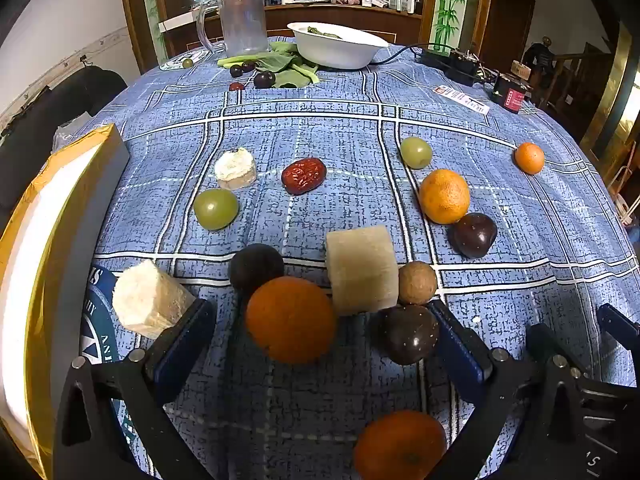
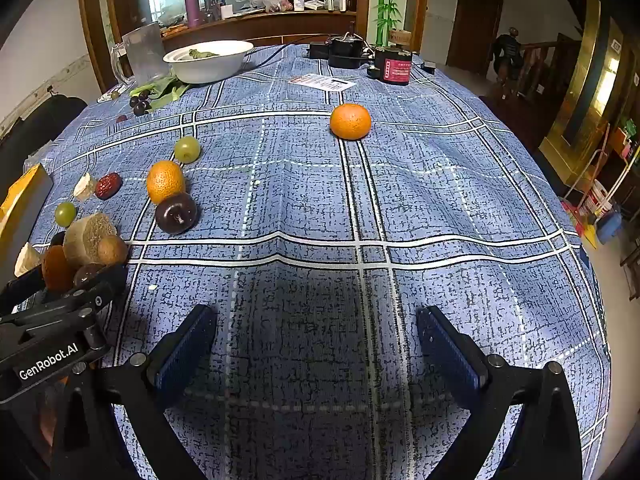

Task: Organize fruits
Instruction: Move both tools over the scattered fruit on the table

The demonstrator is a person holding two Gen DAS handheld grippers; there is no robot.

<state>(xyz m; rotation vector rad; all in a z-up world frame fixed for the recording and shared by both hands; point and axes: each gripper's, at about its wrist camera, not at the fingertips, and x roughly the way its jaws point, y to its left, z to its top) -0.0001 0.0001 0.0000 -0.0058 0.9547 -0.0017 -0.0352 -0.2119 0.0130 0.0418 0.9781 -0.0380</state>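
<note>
Fruits lie scattered on the desk (image 2: 320, 200), which is covered by a blue plaid cloth. My left claw (image 1: 320, 320) stands with its jaws apart, low over the near left part of the desk; between them sit an orange mandarin (image 1: 291, 319) and a dark plum (image 1: 408, 334), neither clamped. Just beyond these are a pale cut block (image 1: 362, 270), a brown round fruit (image 1: 417, 283) touching it, and a second dark fruit (image 1: 256, 265). A white cut chunk (image 1: 146, 304) lies just beside the left finger, and another mandarin (image 1: 400, 446) lies under the claw, nearest the camera. Toward the middle of the desk are a green grape (image 1: 216, 209), a red date (image 1: 303, 175), a second white piece (image 1: 236, 168), a second grape (image 1: 416, 152), and an orange (image 1: 444, 196) touching a dark plum (image 1: 474, 235). A small mandarin (image 2: 350, 121) sits alone, well apart, toward the far right. At the far edge stand a white bowl (image 2: 208, 65) and a clear pitcher (image 2: 144, 54). My right claw (image 2: 316, 344) hangs with its jaws apart over bare cloth, holding nothing.
</note>
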